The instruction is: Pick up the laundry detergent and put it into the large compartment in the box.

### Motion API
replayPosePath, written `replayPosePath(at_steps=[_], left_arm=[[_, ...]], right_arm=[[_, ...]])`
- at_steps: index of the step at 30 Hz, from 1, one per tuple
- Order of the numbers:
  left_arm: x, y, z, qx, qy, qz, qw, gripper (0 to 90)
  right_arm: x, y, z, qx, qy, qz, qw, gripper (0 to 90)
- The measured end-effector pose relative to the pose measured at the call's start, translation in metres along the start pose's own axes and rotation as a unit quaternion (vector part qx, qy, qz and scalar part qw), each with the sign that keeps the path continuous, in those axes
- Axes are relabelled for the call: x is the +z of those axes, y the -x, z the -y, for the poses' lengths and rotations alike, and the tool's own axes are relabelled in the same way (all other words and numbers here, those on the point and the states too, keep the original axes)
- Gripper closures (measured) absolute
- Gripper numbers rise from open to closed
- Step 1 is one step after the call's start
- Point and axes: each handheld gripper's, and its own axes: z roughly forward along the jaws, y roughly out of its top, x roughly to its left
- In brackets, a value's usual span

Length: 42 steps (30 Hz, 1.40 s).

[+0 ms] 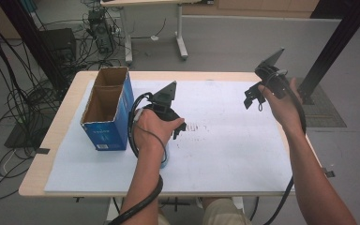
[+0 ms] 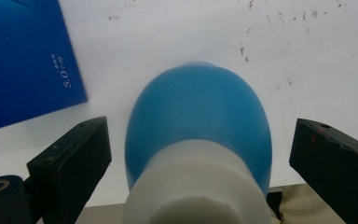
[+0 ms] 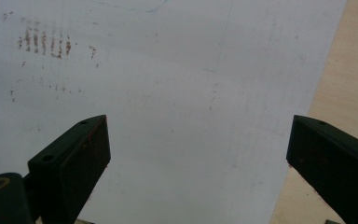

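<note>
- Fingers (image 2: 72, 163) of left gripper (image 2: 200, 158) spread wide, one on each side of a blue bulb (image 2: 198, 116) with a white neck; gaps visible on both sides, nothing clamped.
- Fingers (image 3: 74, 158) of right gripper (image 3: 198, 154) likewise spread wide, nothing between them but bare white sheet (image 3: 177, 107).
- Hidden or cut off: bulb mostly covered by left hand (image 1: 150, 129) in high view, just a pale sliver at the wrist; lower end of white neck cut by bottom edge in left gripper view. Small blue curved edge at left border of right gripper view, too little to identify.
- Count: two grippers, one bulb, one blue carton (image 1: 107, 110), one white sheet.
- Carton open-topped, brown inside, standing at left end of sheet, near left gripper (image 1: 161, 110) but apart from it; blue side with small white print seen top left in left gripper view.
- Bulb lying on sheet, centred between left fingers, rounded end pointing away from camera.
- Right gripper (image 1: 255, 96) held above right part of worktop (image 1: 70, 98), well apart from bulb.
- Brownish smudge marks (image 3: 44, 42) on sheet near centre.
</note>
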Motion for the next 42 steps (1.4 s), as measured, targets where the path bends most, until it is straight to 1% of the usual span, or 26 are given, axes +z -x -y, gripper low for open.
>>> replayPosePath(at_steps=[18, 20, 42], left_arm=[[-0.0006, 0.0009, 0.0009, 0.0, 0.003, 0.001, 1.0, 6.1], [-0.0009, 0.0012, 0.0011, -0.001, 0.003, 0.0, 1.0, 6.2], [-0.0018, 0.004, 0.0027, 0.0, 0.009, -0.005, 0.9999, 7.5]], right_arm=[[0.0011, 0.0013, 0.0013, -0.001, 0.001, 0.0, 1.0, 5.8], [0.001, 0.0018, 0.0009, 0.001, -0.001, -0.001, 1.0, 5.8], [0.0016, 0.0034, 0.0016, 0.001, -0.001, -0.001, 1.0, 5.8]])
